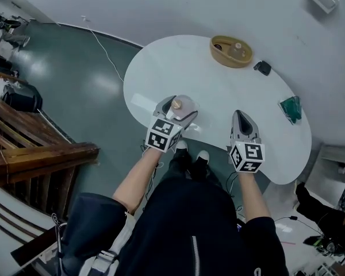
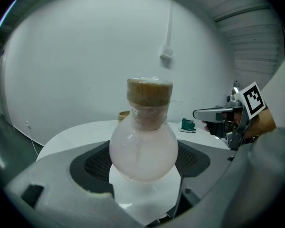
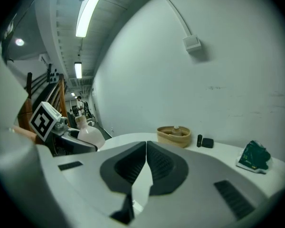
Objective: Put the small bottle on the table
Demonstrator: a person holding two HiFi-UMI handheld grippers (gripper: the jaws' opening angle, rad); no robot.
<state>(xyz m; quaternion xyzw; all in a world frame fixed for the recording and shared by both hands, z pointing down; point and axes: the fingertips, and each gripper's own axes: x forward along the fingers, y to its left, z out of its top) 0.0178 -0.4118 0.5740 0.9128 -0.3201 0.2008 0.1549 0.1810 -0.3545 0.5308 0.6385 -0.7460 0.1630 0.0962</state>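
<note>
Nearest, at the round white table's [image 1: 218,94] front edge, the left gripper [image 1: 179,109] has its jaws clamped on the small bottle [image 1: 181,103]. The bottle is a round-bellied, milky pink flask with a cork-coloured stopper, and it stands upright. Whether its base meets the tabletop cannot be told. To its right, the right gripper [image 1: 244,118] hangs over the same edge with its jaws pressed together and nothing between them. The person's shoes [image 1: 190,149] show on the floor just under the table edge.

Farther across the glossy tabletop, a green object [image 1: 291,108] lies near the right rim. A small black object [image 1: 263,68] sits beside a tan basket [image 1: 230,52] that holds another bottle [image 1: 238,49].

Beyond curves a plain white wall [image 1: 190,4]. To the left, a white cable [image 1: 100,45] trails over the shiny grey-green floor [image 1: 75,85], near dark wooden planks [image 1: 40,154].
</note>
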